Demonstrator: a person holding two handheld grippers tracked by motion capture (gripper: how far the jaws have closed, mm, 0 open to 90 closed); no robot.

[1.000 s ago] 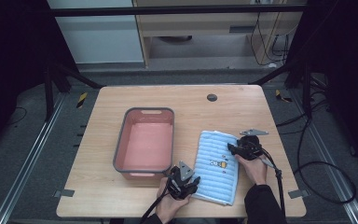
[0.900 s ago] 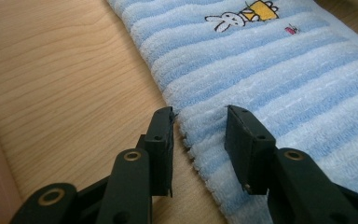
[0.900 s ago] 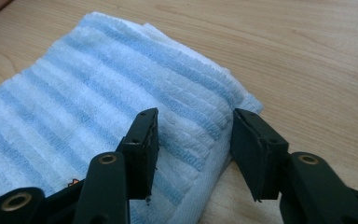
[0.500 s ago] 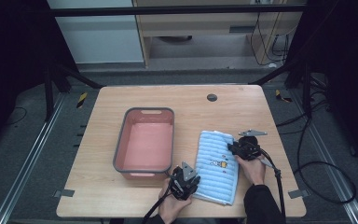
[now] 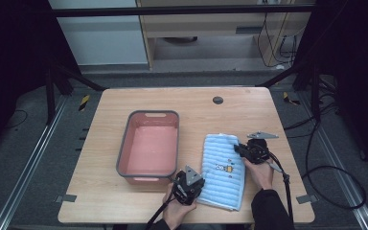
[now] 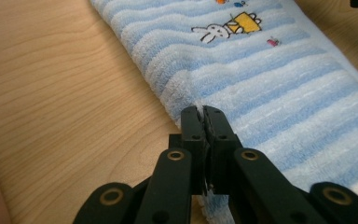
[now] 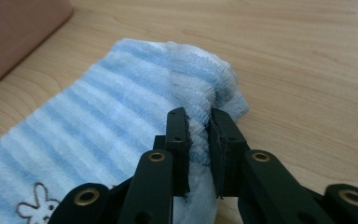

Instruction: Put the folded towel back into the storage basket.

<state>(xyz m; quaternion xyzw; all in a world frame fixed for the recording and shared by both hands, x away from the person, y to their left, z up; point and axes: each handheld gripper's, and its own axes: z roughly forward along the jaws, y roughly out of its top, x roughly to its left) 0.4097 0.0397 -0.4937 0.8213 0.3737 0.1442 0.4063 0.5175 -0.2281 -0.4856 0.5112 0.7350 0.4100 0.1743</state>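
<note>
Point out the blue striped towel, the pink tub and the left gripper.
blue striped towel [image 5: 223, 167], high view, middle of its top.
pink tub [image 5: 148, 145], high view, bare floor inside.
left gripper [image 6: 204, 113], left gripper view, jaw tips pinching the towel's edge.

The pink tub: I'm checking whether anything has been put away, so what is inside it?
Inside the pink tub, bare floor shows. Its near wall hides a strip of floor. The towel lies outside on the table.

Each hand-held gripper [image 5: 188, 184] is black, with brass-ringed pivot holes on its arms and small screws near the tips. A grey three-cornered plate [image 5: 261, 135] tops each, a black cable [image 5: 284, 184] trails behind, and the right arm wears a dark sleeve [image 5: 268, 211].
</note>
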